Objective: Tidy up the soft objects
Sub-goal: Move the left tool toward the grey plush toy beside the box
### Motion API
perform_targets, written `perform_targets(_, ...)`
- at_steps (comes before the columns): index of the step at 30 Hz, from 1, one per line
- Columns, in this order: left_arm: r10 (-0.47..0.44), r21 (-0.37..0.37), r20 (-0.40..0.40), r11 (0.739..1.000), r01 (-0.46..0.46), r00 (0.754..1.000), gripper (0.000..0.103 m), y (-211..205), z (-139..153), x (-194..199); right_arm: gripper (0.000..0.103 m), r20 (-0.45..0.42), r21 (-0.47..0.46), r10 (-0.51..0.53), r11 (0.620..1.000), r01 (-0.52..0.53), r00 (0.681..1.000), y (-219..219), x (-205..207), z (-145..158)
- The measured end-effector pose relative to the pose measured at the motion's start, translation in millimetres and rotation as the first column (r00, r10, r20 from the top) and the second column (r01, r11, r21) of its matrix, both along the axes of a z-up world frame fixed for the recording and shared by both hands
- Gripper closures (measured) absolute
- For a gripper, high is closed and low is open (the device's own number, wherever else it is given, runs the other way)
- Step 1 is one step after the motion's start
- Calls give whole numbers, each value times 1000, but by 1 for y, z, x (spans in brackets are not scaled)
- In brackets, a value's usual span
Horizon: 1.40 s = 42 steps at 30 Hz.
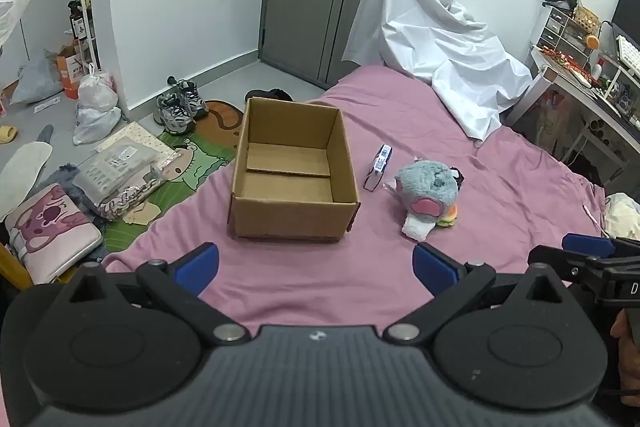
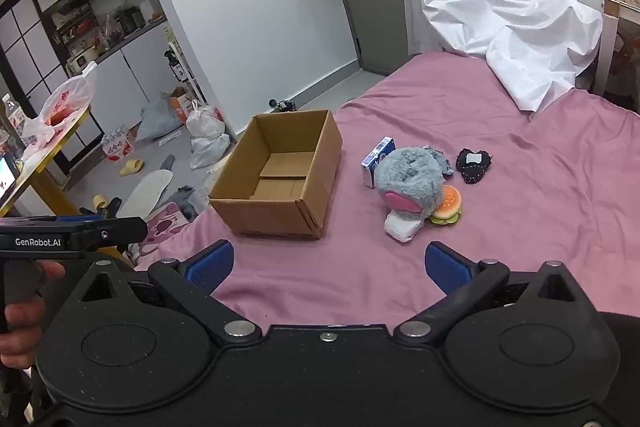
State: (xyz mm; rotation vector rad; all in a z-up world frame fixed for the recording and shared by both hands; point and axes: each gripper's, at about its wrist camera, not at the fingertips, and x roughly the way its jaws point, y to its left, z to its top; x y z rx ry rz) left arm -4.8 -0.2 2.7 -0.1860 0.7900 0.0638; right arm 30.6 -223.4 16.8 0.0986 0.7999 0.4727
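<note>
My left gripper (image 1: 316,269): matt black plastic, ribbed blue pads (image 1: 434,267). Cardboard box (image 1: 294,171) matt, plush toy (image 1: 428,185) fuzzy, bedsheet (image 1: 500,195) smooth pink cloth

The one clearly readable text is "GenRobot.AI", in white letters on the black side of the left gripper (image 2: 80,227), which enters at the left edge of the right wrist view. In the left wrist view, at the right edge of the frame, a single white letter "D" shows on the black body of the right gripper (image 1: 588,247), the rest of the word being cut off. Print on the small blue and white carton (image 2: 378,157) near the middle of the frame and on the packages on the floor is too small to read.
</note>
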Motion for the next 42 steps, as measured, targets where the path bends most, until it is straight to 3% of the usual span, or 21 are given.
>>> perform_targets(42,-9,-4,-2,1000,9,1000,1,-11,0,3,0,4,6,-33,999,33,999,-6,-2,-2)
